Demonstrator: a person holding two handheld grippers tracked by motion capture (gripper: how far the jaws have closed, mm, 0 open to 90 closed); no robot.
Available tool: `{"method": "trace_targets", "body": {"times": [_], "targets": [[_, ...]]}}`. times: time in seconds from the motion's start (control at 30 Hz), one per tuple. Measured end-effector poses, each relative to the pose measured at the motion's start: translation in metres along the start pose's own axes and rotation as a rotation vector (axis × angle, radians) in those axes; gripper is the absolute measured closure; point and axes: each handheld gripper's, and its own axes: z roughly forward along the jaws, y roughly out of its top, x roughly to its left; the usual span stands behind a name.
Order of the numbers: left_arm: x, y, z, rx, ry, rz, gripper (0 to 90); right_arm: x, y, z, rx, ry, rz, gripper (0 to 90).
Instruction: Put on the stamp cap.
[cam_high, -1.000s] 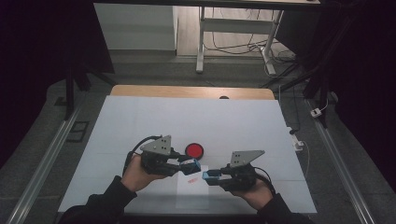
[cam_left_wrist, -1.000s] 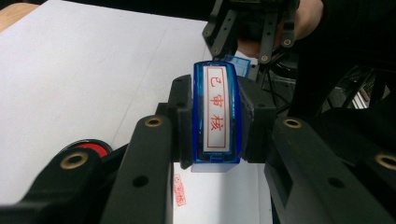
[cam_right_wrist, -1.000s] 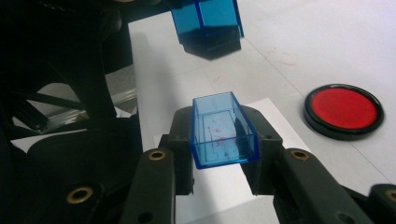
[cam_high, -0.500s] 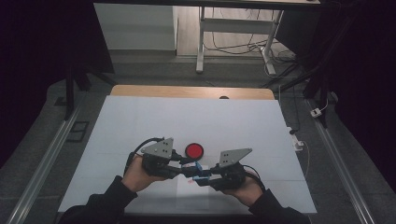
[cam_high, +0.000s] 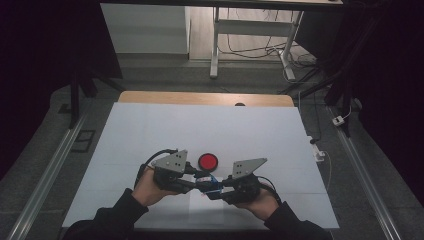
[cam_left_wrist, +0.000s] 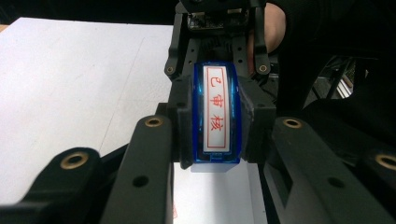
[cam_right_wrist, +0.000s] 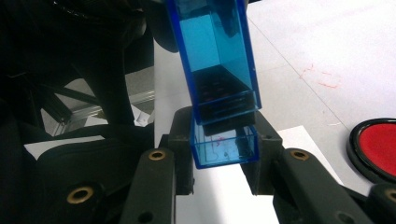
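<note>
A blue see-through stamp (cam_high: 211, 182) hangs between my two grippers, low over the near middle of the white table (cam_high: 200, 125). My left gripper (cam_left_wrist: 217, 128) is shut on the stamp body (cam_left_wrist: 217, 112), whose white label bears red characters. My right gripper (cam_right_wrist: 224, 151) is shut on the stamp's clear blue cap (cam_right_wrist: 225, 145), and the body (cam_right_wrist: 212, 51) comes down into the cap from above. In the high view the left gripper (cam_high: 200, 185) and right gripper (cam_high: 216, 192) face each other tip to tip, each in a hand.
A round red ink pad (cam_high: 208, 161) lies just beyond the grippers, and sits at the right edge (cam_right_wrist: 376, 149) of the right gripper view. Faint red stamp marks (cam_right_wrist: 322, 79) dot the white surface. A cable and plug (cam_high: 320, 152) lie at the table's right edge.
My right gripper has shifted a little left toward the left one, and the gap between the two stamp parts has closed. The left hand has stayed put.
</note>
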Motion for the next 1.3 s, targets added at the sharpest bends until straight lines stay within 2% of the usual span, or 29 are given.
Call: {"method": "trace_targets", "body": {"times": [0.17,0.43,0.5,0.77,1.03,1.3], "targets": [[0.0004,-0.0003,-0.0002,-0.004,-0.012,-0.002,70.2,0.0003,0.0002,-0.0001,-0.001,0.015,0.003,67.9],[-0.0017,0.0003,0.0019,0.005,-0.030,0.036,70.1,0.0009,0.0005,0.0002,0.005,0.035,0.007,67.9],[-0.0024,0.0000,0.0035,0.011,-0.032,0.039,70.1,0.0021,0.0006,0.0014,0.008,0.033,-0.005,67.9],[0.0001,-0.0025,0.0028,-0.021,-0.047,0.020,70.2,0.0013,0.0013,-0.0006,-0.005,0.043,-0.010,68.1],[0.0041,-0.0069,0.0031,-0.064,-0.079,-0.020,70.2,0.0016,0.0021,-0.0020,-0.027,0.049,-0.029,68.3],[0.0038,-0.0063,0.0041,-0.045,-0.071,-0.020,70.1,0.0018,0.0005,-0.0010,-0.021,0.038,-0.032,67.3]]}}
